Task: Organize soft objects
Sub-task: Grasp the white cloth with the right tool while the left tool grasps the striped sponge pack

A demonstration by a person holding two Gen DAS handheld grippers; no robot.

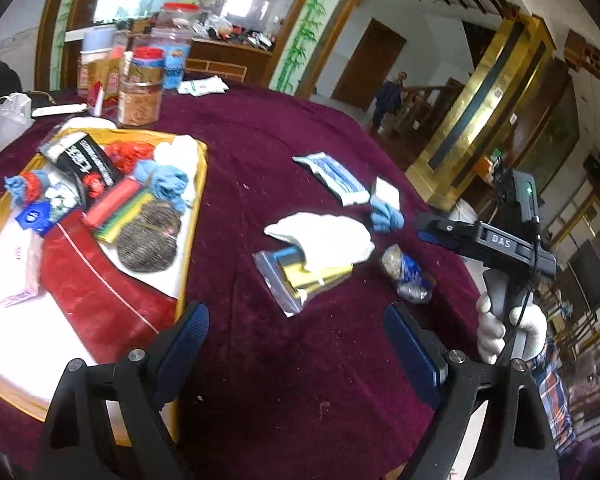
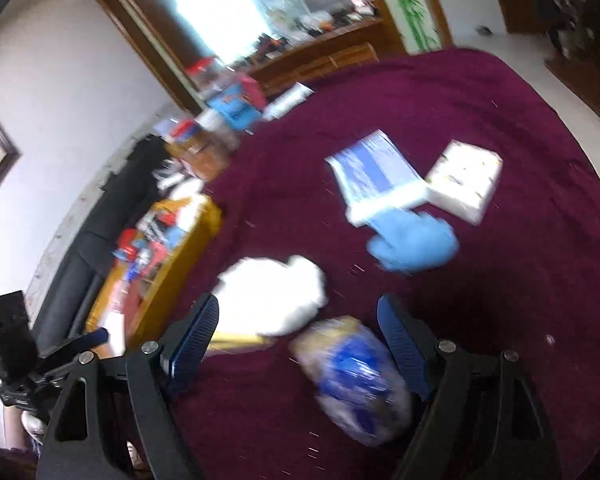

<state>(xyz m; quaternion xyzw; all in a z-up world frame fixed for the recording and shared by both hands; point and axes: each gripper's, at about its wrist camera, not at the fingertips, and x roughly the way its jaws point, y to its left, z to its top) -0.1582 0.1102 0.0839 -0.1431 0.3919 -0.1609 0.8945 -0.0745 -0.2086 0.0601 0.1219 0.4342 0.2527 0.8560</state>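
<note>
L gripper [image 1: 296,344] open wide, nothing btwn jaws, only maroon cloth [image 1: 284,152] under it. R gripper [image 2: 298,344] also open, jaws apart; blue/silver packet [image 2: 356,380] lies on the cloth btwn its fingers, nearer the right finger, not pinched as far as blur lets me tell.

Loose soft items on the cloth, ahead of both grippers:
- white cloth [image 1: 324,236] – just ahead of R gripper's left finger; in left wrist view it lies partly over a zip bag [image 1: 296,280] w/ yellow and blue contents.
- blue glove [image 2: 414,246] – beyond the packet, bunched, touching the near end of a blue-white pack [image 2: 374,176].
- white box [image 2: 466,178] – just beside that pack, on its right in the right wrist view.

Tray [image 1: 202,184], yellow rim, sits left of the loose items, well apart from the packet; it holds a scrubber [image 1: 148,242], blue gloves [image 1: 168,184], red and black packs, white cloth. L gripper is near the tray's near corner.

Jars [image 1: 140,88] at the table's far edge behind the tray. Gloved hand [image 1: 508,332] holds the R gripper's handle in left wrist view.
</note>
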